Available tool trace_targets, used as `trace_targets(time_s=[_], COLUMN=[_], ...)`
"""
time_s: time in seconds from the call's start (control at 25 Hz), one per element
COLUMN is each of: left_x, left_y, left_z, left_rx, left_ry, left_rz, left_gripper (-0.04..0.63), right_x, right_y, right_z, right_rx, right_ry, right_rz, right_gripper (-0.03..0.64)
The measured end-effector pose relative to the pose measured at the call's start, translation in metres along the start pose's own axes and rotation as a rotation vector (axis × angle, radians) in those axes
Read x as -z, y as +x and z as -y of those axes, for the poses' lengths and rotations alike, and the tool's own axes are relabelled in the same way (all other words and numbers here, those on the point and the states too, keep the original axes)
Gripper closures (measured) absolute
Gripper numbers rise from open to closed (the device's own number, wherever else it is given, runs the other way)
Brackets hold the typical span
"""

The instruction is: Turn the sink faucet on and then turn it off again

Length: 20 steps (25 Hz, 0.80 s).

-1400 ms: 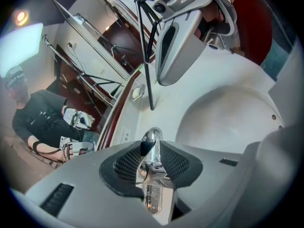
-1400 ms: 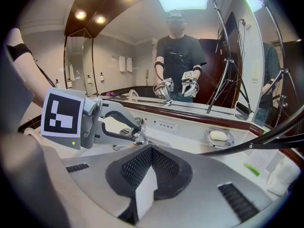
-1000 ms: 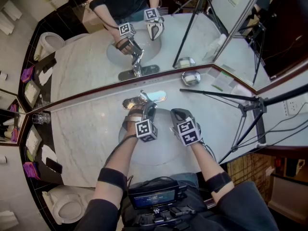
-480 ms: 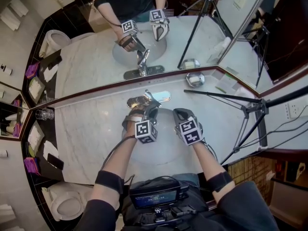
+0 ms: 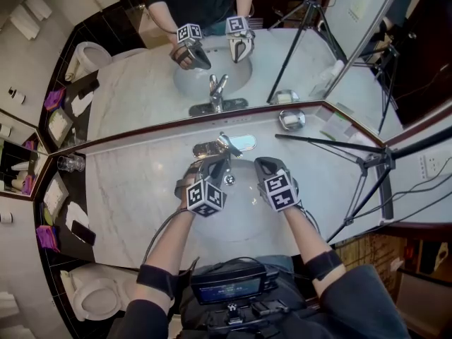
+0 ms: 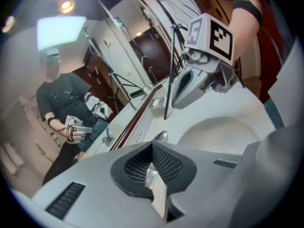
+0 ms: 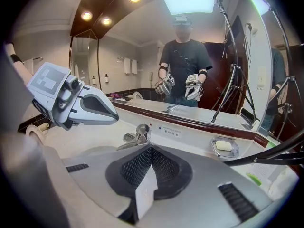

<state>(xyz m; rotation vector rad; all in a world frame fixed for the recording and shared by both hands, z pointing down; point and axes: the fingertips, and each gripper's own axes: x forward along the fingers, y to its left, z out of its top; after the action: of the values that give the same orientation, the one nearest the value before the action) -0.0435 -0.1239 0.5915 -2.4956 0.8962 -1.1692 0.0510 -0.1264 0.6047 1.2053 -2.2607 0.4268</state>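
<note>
The chrome faucet (image 5: 217, 145) stands at the back of the round sink basin (image 5: 244, 221), and its lever looks tilted up in the mirror. My left gripper (image 5: 216, 168) hovers just in front of the faucet, apart from it. Its jaws are shut with nothing held. The faucet (image 6: 160, 137) shows just beyond the closed left gripper (image 6: 152, 167). My right gripper (image 5: 263, 168) hangs over the basin to the right, shut and empty. In the right gripper view the faucet (image 7: 139, 134) stands ahead, with the left gripper (image 7: 114, 118) at its left. I cannot tell whether water runs.
A wall mirror (image 5: 141, 83) runs behind the marble counter (image 5: 134, 196). A soap dish (image 5: 291, 119) sits at the back right, and a black tripod (image 5: 360, 157) leans over the counter's right end. A glass (image 5: 68, 163) stands far left, with a toilet (image 5: 95, 306) below.
The left gripper came off the faucet lever, rose and drew back toward me, rolled, and its jaws closed. The lever now stands free. The right gripper stayed put.
</note>
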Motion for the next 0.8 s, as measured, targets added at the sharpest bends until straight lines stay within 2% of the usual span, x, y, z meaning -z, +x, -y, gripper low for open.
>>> trace_targets(time_s=[0.24, 0.44, 0.68, 0.8], left_x=[0.018, 0.02, 0.048, 0.053], left_y=[-0.034, -0.066, -0.091, -0.101], left_z=[-0.012, -0.03, -0.034, -0.036], left_rx=[-0.018, -0.039, -0.097, -0.119], left_ry=[-0.301, -0.555, -0.771, -0.82], left_rz=[0.051, 0.131, 0.177, 0.194], left_gripper=[0.595, 0.595, 0.595, 0.595], right_x=[-0.006, -0.013, -0.016, -0.014], right_y=[-0.003, -0.006, -0.012, -0.014], right_z=[-0.003, -0.009, -0.013, -0.015], right_rx=[-0.007, -0.015, -0.018, -0.02], right_ry=[-0.018, -0.035, -0.052, -0.054], right_rz=[0.01, 0.018, 0.028, 0.027], right_gripper=[0.597, 0.597, 0.597, 0.597])
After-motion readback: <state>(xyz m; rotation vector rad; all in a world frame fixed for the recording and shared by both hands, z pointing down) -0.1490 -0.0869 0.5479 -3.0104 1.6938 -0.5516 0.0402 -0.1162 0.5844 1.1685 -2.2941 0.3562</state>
